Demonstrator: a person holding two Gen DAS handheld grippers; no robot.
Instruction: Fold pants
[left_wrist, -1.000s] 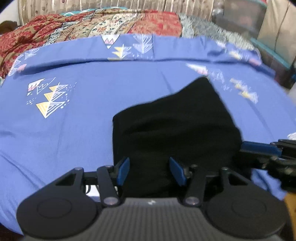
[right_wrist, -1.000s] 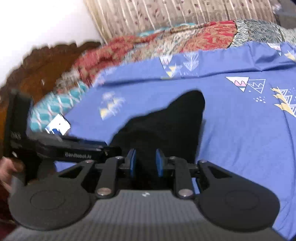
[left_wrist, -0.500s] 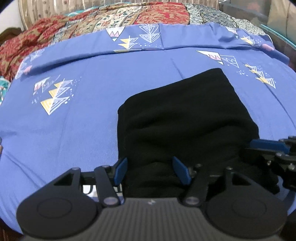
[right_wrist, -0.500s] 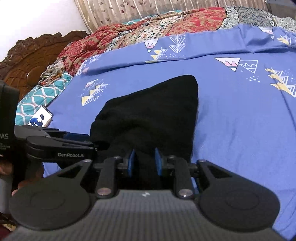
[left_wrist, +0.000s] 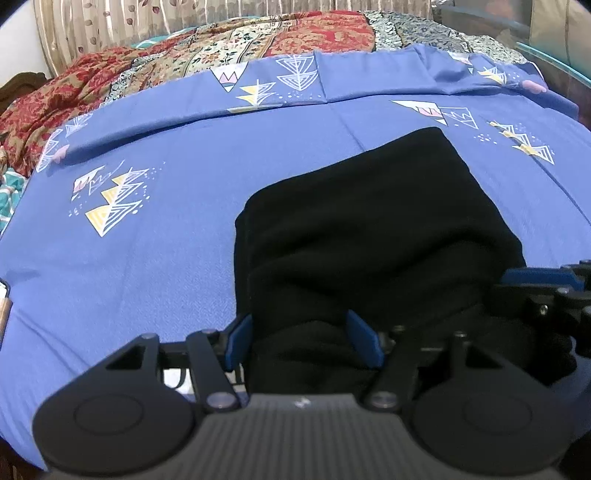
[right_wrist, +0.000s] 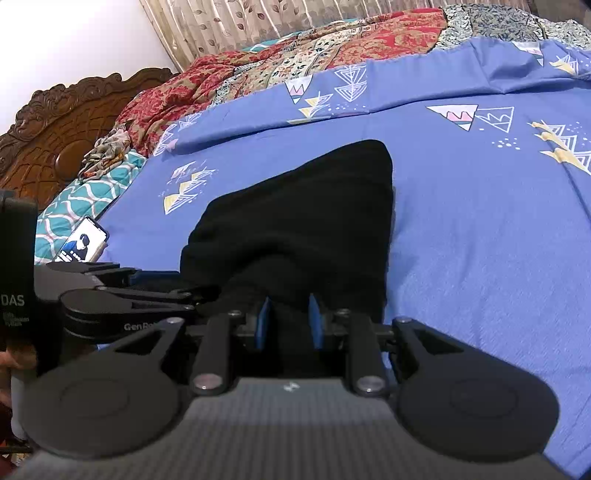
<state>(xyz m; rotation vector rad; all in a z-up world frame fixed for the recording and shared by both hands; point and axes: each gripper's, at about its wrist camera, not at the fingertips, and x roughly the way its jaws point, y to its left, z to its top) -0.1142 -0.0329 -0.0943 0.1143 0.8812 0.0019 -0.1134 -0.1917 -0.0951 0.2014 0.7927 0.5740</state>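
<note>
Black pants (left_wrist: 369, 221) lie folded in a compact stack on the blue patterned bedsheet (left_wrist: 147, 258); they also show in the right wrist view (right_wrist: 303, 214). My left gripper (left_wrist: 301, 341) is open, its blue pads on either side of the near edge of the fabric. My right gripper (right_wrist: 288, 321) is partly open, its jaws loosely around a fold of the pants' near edge. The right gripper shows at the right edge of the left wrist view (left_wrist: 535, 284), and the left gripper at the left of the right wrist view (right_wrist: 129, 291).
A red patterned quilt (left_wrist: 221, 55) lies bunched along the far side of the bed. A carved wooden headboard (right_wrist: 55, 129) stands at the left. A phone (right_wrist: 83, 243) with a lit screen lies on a teal pillow (right_wrist: 81, 199) near the left gripper.
Both grippers have come lower with the pants, which now rest flat on the sheet. The right gripper's jaws have opened wider around the fabric.
</note>
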